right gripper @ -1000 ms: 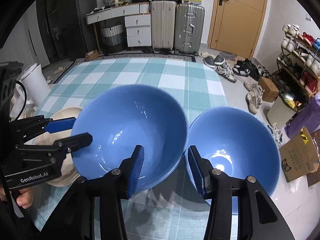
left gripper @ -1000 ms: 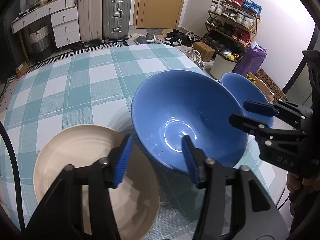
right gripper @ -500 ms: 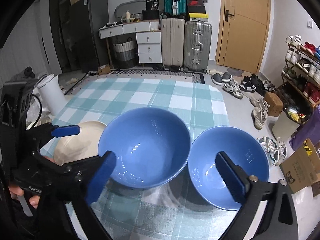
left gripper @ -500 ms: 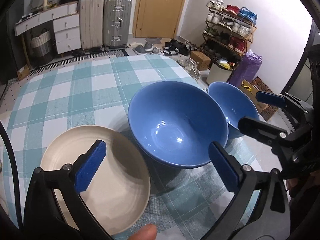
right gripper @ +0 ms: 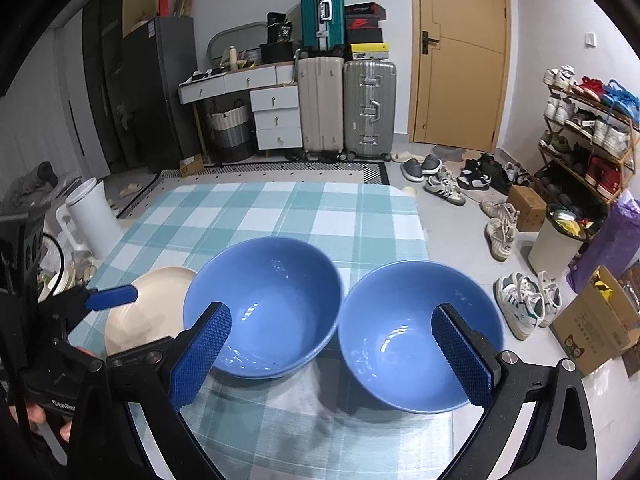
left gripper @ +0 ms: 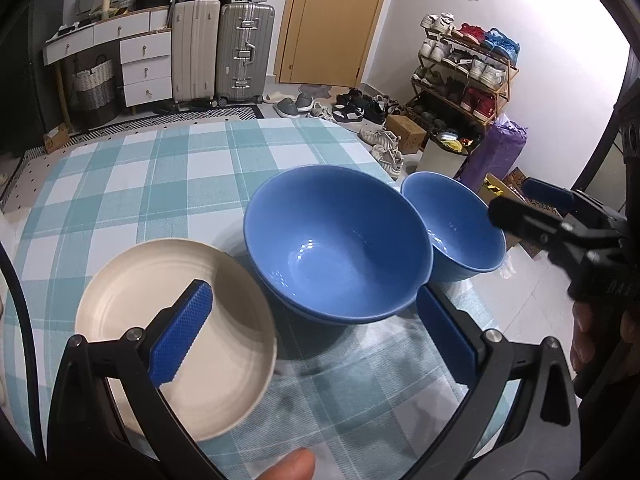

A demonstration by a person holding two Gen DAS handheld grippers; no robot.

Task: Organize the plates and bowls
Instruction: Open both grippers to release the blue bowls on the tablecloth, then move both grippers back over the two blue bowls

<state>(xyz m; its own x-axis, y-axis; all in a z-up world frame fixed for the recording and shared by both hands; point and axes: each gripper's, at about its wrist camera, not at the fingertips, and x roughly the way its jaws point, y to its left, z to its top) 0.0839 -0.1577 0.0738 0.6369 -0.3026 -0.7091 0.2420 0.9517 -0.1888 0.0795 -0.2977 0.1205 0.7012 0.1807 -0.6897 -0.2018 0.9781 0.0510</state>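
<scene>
Two blue bowls and a cream plate stand in a row on the checked tablecloth. In the left wrist view the cream plate (left gripper: pixel 172 332) is at the left, the bigger-looking blue bowl (left gripper: pixel 336 244) in the middle, the other blue bowl (left gripper: pixel 456 228) at the right. My left gripper (left gripper: pixel 316 336) is open and empty, raised near the plate and middle bowl. In the right wrist view my right gripper (right gripper: pixel 336 352) is open and empty above the near sides of the middle bowl (right gripper: pixel 264 304) and right bowl (right gripper: pixel 416 332); the plate (right gripper: pixel 148 312) is partly hidden.
The table (right gripper: pixel 280 208) has its right edge close to the right bowl and its far half bare. Beyond it are suitcases (right gripper: pixel 368 108), a drawer unit (right gripper: pixel 276 116), a door, a shoe rack (right gripper: pixel 588 128) and shoes on the floor. A white bin (right gripper: pixel 88 216) stands at the left.
Both grippers have opened wide and pulled back and up from the bowls. The middle bowl, earlier between the left gripper's fingers, now rests on the table.
</scene>
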